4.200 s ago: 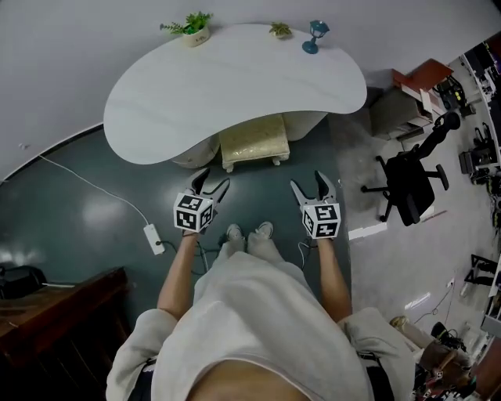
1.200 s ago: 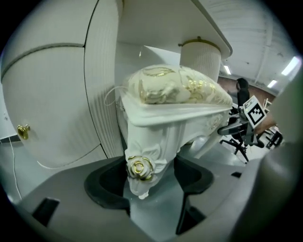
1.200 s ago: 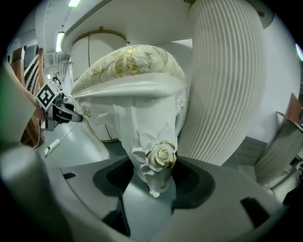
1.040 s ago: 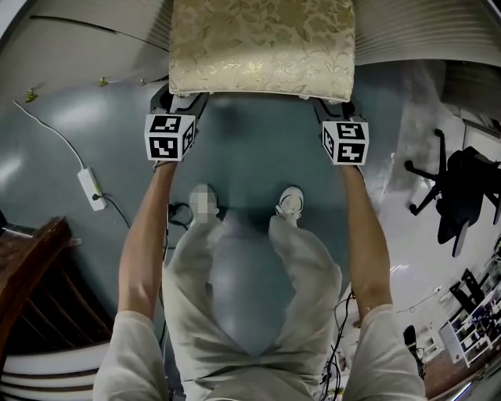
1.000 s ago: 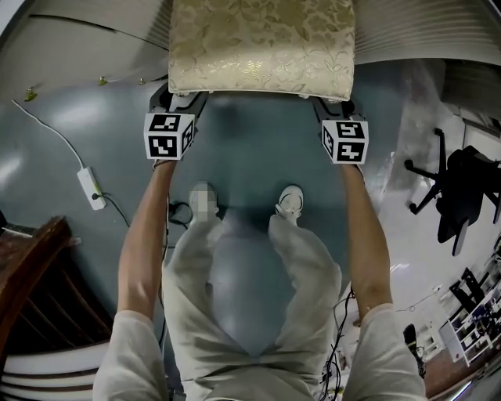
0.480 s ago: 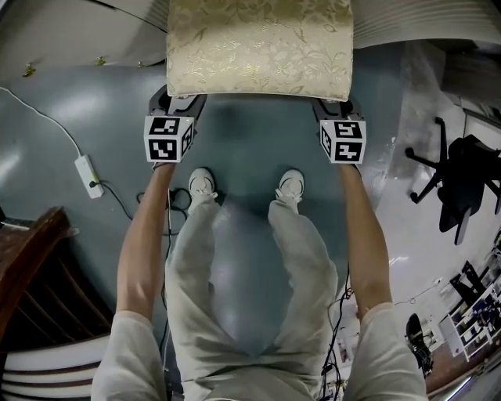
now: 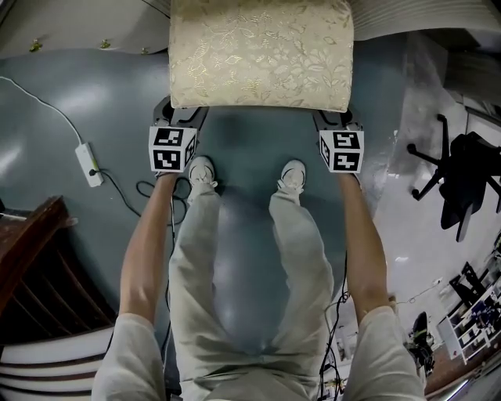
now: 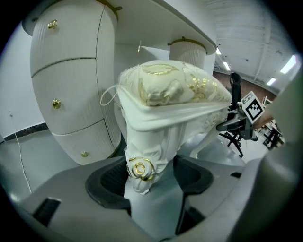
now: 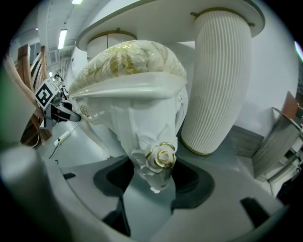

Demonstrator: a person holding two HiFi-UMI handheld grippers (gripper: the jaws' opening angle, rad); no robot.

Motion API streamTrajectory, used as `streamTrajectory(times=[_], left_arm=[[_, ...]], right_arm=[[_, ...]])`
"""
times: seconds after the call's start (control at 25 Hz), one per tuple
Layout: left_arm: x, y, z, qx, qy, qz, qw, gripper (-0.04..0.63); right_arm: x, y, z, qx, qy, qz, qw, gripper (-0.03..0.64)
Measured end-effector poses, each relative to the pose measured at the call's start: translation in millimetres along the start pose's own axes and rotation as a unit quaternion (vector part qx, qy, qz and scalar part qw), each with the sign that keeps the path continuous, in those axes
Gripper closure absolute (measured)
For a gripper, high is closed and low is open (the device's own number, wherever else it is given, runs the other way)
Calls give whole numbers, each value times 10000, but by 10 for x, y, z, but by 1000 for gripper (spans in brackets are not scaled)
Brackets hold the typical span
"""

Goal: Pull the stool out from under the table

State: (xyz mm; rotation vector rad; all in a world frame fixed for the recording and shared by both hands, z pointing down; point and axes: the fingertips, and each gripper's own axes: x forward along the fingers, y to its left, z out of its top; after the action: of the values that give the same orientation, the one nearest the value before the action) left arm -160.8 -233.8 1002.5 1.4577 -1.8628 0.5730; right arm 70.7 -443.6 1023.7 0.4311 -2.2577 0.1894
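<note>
The stool [image 7: 261, 52] has a cream and gold brocade cushion and white carved legs, and stands at the top of the head view, partly out from the white table [image 7: 415, 17]. My left gripper [image 7: 182, 114] is shut on the stool's near left leg [image 8: 144, 165], just at its gold rosette. My right gripper [image 7: 337, 117] is shut on the near right leg [image 9: 158, 160] the same way. In each gripper view the leg fills the gap between the dark pads [image 8: 106, 182] [image 9: 191, 182]. The person's feet [image 7: 291, 175] stand just behind the stool.
The table's white drawer pedestal [image 8: 71, 80] is left of the stool and a ribbed column [image 9: 218, 80] is to its right. A power strip with cable [image 7: 84, 163] lies on the floor at left, dark wooden furniture [image 7: 31, 266] lower left, a black office chair [image 7: 462, 188] right.
Both grippers and the stool have come toward the person, away from the table; more of the cushion shows. The person's feet have stepped back.
</note>
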Motion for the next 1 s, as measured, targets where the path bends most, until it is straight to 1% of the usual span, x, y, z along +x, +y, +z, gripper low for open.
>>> streamTrajectory(times=[0.24, 0.32, 0.36, 0.4, 0.52, 0.64, 0.8, 0.88, 1.0], left_arm=[[-66, 4, 36, 37, 81, 15, 10000, 300], [-75, 20, 36, 149, 122, 93, 9998, 301], [-74, 25, 25, 222, 140, 143, 9996, 321], [-71, 25, 13, 261, 135, 176, 9994, 325], [-74, 33, 1, 277, 158, 183, 9993, 326], [-83, 14, -37, 258, 240, 200, 9992, 328], [-87, -18, -86, 237, 146, 199, 9994, 328], [-168, -63, -174, 254, 81, 205, 9994, 328], [-353, -149, -411, 257, 26, 199, 9995, 328]], right_arm=[[-54, 25, 27, 30, 79, 56, 9999, 373], [-63, 34, 36, 47, 80, 64, 9999, 373], [-70, 37, 31, 53, 87, 65, 9999, 373], [-77, 37, 23, 52, 99, 72, 9999, 373], [-71, 41, 13, 32, 117, 127, 9998, 373], [-87, 56, -21, 28, 111, 81, 9999, 374], [-92, 58, -63, -34, 137, 72, 9999, 374], [-161, 122, -136, -39, 106, 53, 9999, 374], [-331, 313, -342, -46, 101, 20, 9999, 374]])
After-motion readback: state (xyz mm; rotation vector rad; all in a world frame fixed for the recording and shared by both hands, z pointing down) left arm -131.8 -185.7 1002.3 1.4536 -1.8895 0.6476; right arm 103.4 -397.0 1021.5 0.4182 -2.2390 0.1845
